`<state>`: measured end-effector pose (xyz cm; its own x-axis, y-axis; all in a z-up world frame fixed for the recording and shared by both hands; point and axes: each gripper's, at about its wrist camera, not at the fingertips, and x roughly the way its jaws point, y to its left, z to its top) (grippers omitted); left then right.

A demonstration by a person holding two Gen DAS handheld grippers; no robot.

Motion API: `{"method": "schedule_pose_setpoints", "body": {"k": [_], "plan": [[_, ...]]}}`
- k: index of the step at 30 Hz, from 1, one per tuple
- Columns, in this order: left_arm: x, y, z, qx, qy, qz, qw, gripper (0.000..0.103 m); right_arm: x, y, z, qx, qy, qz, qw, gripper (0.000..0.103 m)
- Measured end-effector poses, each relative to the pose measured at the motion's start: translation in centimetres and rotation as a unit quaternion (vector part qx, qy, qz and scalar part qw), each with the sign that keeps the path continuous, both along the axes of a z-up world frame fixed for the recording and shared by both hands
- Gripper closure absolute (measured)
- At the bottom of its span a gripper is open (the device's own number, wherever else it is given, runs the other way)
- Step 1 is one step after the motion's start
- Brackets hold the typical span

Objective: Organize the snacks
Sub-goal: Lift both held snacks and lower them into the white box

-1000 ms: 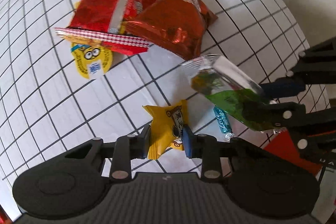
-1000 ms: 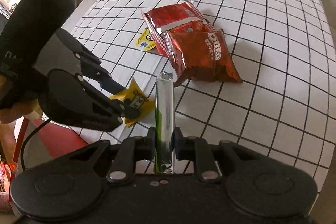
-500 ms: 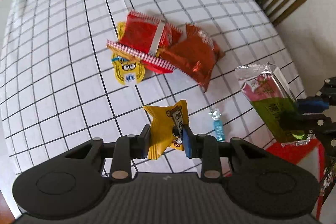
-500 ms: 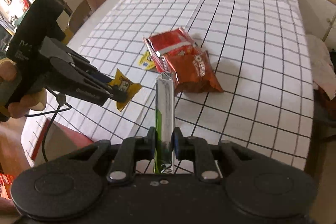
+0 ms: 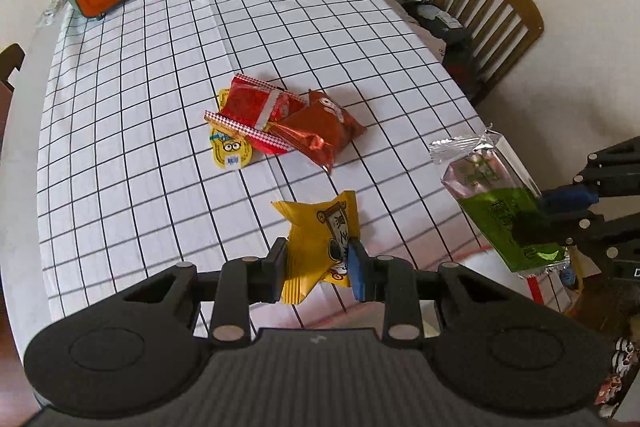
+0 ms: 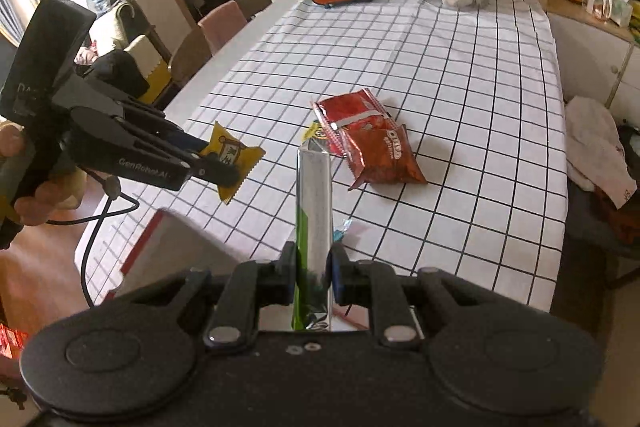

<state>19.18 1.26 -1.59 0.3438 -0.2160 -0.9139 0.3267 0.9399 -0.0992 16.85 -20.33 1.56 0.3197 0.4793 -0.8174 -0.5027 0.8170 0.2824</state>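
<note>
My left gripper point(image 5: 318, 269) is clamped on the yellow snack packet point(image 5: 322, 247), my right gripper point(image 6: 313, 277) on the green-and-silver packet point(image 6: 314, 211), both held above the counter's point(image 5: 120, 147) near edge; red bags point(image 5: 288, 125) sit mid-counter.

Left gripper point(image 5: 318, 269) & right gripper point(image 6: 313, 273): matte black, silver screws, blue pad, "GenRobot.AI" lettering, black cable

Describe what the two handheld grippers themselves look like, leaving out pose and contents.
Both are matte black. The left gripper has linkage arms with silver pivots, white "GenRobot.AI" lettering and a black cable looping beneath. The right gripper shows round housings, a ribbed body and a blue pad on one finger.
</note>
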Motion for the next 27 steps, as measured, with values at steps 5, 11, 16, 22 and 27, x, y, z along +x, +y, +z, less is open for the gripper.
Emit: {"method": "schedule_pose_setpoints", "body": {"k": [5, 11, 16, 22, 27], "plan": [[-3.2, -0.7, -0.5, 0.008, 0.010, -0.005, 0.9999, 0.073, -2.7, 0.3, -0.1, -0.006, 0.007, 0.025, 1.000, 0.087], [-6.9, -1.3, -3.0, 0.021, 0.036, -0.004, 0.9991, 0.073, -5.8, 1.4, -2.5, -0.017, 0.038, 0.061, 0.997, 0.087], [-9.7, -2.2, -5.0, 0.029, 0.057, -0.011, 0.9979, 0.073, -8.0, 2.6, -4.7, -0.024, 0.071, 0.089, 0.993, 0.088], [-11.6, -3.2, -7.0, 0.035, 0.086, -0.018, 0.9955, 0.073, -10.3, 3.7, -7.1, -0.027, 0.104, 0.107, 0.988, 0.088], [-12.5, -4.6, -8.1, 0.066, 0.103, -0.029, 0.9920, 0.073, -11.0, 4.4, -8.6, -0.035, 0.122, 0.109, 0.986, 0.088]]}}
